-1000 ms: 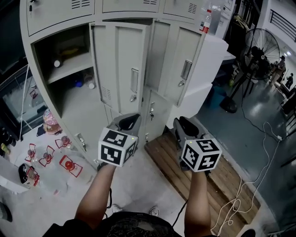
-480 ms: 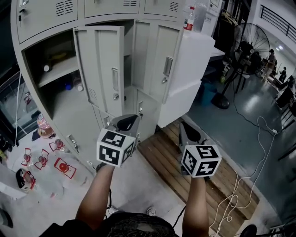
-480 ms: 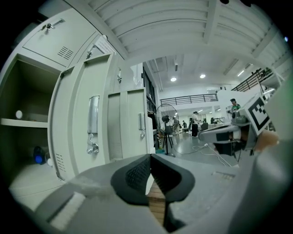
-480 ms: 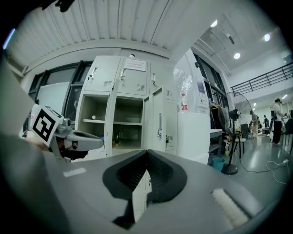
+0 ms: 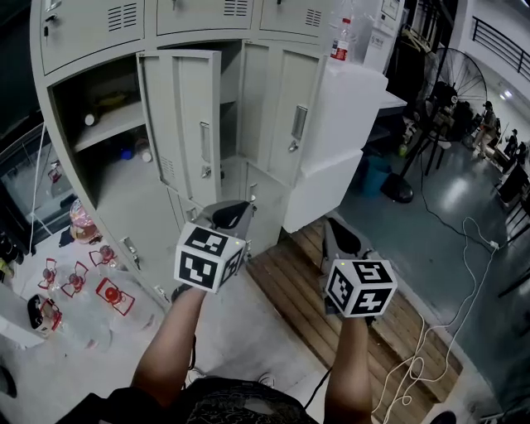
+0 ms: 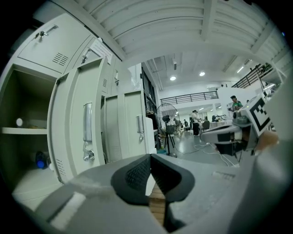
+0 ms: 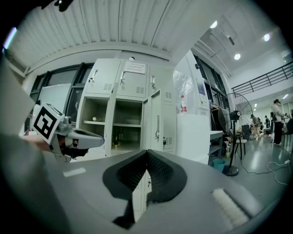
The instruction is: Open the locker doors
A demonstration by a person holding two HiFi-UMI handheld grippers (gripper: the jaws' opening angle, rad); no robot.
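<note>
The grey locker bank (image 5: pixel 99 29) stands ahead of me. Its left compartment (image 5: pixel 99 124) gapes open, and two tall doors (image 5: pixel 186 124) (image 5: pixel 290 108) hang swung outward. The top-row doors (image 5: pixel 224 12) and the lower door (image 5: pixel 263 211) are closed. My left gripper (image 5: pixel 230 214) is held low in front of the lower lockers, shut and empty, clear of any door. My right gripper (image 5: pixel 338 232) hovers over the wooden pallet, also shut with nothing between its pads. In the left gripper view the left gripper (image 6: pixel 150 157) points at the open doors (image 6: pixel 87 132). The right gripper (image 7: pixel 146 153) faces the lockers (image 7: pixel 114 123).
A white cabinet (image 5: pixel 348 108) with a bottle (image 5: pixel 340 40) on top stands right of the lockers. A wooden pallet (image 5: pixel 306 290) lies below it. Red-and-white items (image 5: pixel 108 294) sit on the floor at left. A standing fan (image 5: pixel 451 83) and floor cables (image 5: pixel 431 348) are at right.
The lockers have slid left and slightly up in the head view. Both grippers keep nearly the same places in front of me, the right one a little lower.
</note>
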